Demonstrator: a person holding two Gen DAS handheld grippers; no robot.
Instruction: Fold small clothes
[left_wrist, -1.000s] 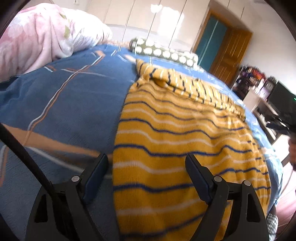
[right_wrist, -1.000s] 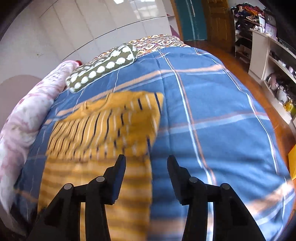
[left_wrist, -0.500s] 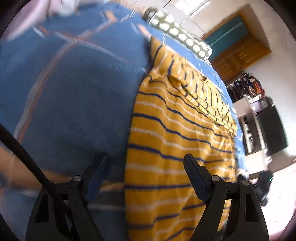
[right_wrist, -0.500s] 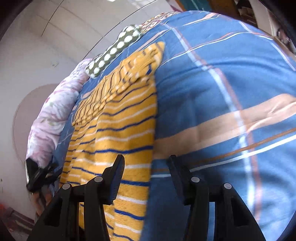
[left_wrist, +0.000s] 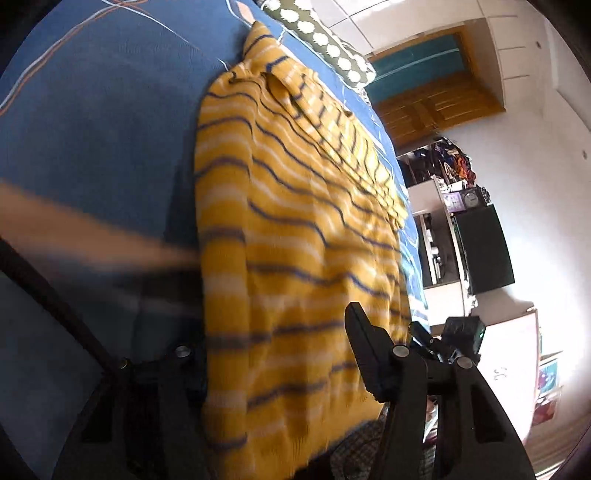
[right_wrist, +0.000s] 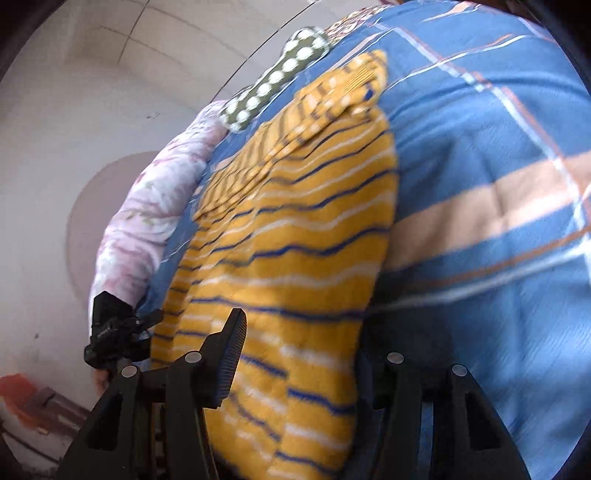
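Note:
A yellow knit sweater with blue and white stripes (left_wrist: 295, 229) lies flat on a blue bed cover (left_wrist: 92, 140), its sleeves folded across the far end. My left gripper (left_wrist: 273, 354) is open, and the sweater's near left hem corner lies between its jaws. The sweater also shows in the right wrist view (right_wrist: 295, 236). My right gripper (right_wrist: 303, 354) is open, and the near right hem corner lies between its jaws. Each gripper's outer finger is partly hidden by the cloth.
A green pillow with white dots (right_wrist: 280, 77) lies beyond the sweater. A pink floral quilt (right_wrist: 155, 206) is bunched at the bed's left side. A wooden door (left_wrist: 432, 107), shelves and a dark screen (left_wrist: 484, 247) stand past the bed's right edge.
Both grippers have dropped low and moved onto the sweater's near hem corners, so the cloth now lies between the open jaws. The jaws have stayed open.

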